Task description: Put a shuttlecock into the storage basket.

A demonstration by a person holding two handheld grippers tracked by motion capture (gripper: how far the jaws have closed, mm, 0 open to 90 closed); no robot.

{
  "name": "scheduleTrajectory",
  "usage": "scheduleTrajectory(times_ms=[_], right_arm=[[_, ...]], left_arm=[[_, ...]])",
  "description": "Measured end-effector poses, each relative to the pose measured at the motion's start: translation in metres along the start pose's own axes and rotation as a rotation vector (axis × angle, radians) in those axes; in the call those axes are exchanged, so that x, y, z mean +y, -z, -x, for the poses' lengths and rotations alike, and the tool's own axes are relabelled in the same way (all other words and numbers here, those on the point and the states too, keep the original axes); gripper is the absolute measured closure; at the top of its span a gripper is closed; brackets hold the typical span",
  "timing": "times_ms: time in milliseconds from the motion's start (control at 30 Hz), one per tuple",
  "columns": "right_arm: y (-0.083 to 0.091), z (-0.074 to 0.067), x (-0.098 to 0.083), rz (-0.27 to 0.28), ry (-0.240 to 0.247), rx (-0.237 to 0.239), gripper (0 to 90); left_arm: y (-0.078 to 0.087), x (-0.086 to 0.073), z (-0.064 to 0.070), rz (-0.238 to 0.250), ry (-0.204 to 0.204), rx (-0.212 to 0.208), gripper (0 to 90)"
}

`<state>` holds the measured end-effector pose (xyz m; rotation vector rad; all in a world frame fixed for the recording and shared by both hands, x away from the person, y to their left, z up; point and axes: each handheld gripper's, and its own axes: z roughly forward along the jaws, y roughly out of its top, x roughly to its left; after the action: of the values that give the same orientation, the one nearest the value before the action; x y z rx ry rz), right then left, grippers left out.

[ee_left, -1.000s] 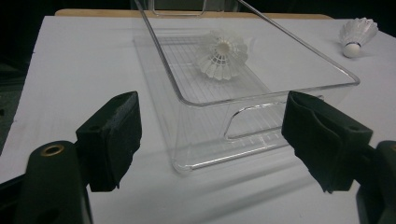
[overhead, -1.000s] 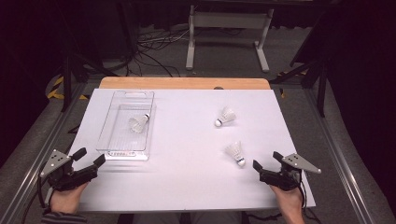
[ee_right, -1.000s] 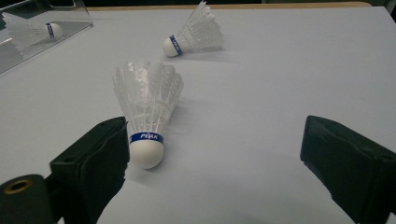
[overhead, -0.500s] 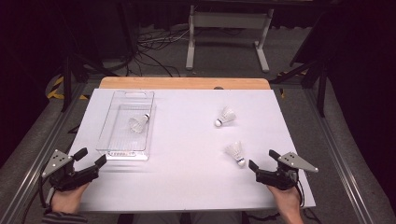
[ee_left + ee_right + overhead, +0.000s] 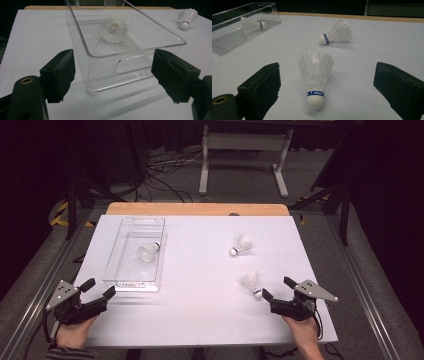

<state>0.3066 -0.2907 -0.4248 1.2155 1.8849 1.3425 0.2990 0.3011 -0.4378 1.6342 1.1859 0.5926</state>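
Right gripper sits low at the near right part of the white table, jaws spread wide, nothing between the pads. The nearest shuttlecock lies on its side just ahead of those jaws, cork end toward the gripper, feathers pointing away; in the right gripper view it lies between the two jaw lines but apart from both, blue band on the cork reading PEAK. Taking the clear tray as reference: that shuttlecock is well to the tray's right, level with its near end. A second shuttlecock lies farther back, also right of the tray, on its side. A third shuttlecock lies inside the tray, about mid-length, on the ribbed floor. Left gripper is just off the tray's near left corner, jaws open and empty, aimed at the tray's near wall with the handle cut-out.
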Motion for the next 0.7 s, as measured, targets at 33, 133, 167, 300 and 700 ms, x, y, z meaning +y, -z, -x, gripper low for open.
scheduleTrajectory(times_ms=[33, 133, 167, 300, 700], right_arm=[[-0.001, -0.001, 0.001, 0.002, 0.002, 0.003, 8.1], [-0.004, -0.004, 0.004, 0.007, 0.009, 0.010, 8.1], [-0.005, -0.005, 0.005, 0.008, 0.010, 0.012, 8.1], [-0.010, -0.009, 0.009, 0.008, 0.019, 0.022, 8.1], [-0.029, -0.018, 0.025, 0.005, 0.051, 0.049, 8.3]], left_arm=[[0.000, 0.000, 0.000, 0.001, 0.000, 0.000, 20.4], [0.000, 0.000, 0.000, 0.001, -0.004, -0.002, 20.4], [0.000, 0.000, 0.000, 0.003, -0.003, -0.002, 20.4], [0.000, 0.000, 0.000, 0.001, 0.000, -0.004, 20.3], [-0.001, 0.000, -0.001, 0.004, 0.006, -0.007, 20.3]])
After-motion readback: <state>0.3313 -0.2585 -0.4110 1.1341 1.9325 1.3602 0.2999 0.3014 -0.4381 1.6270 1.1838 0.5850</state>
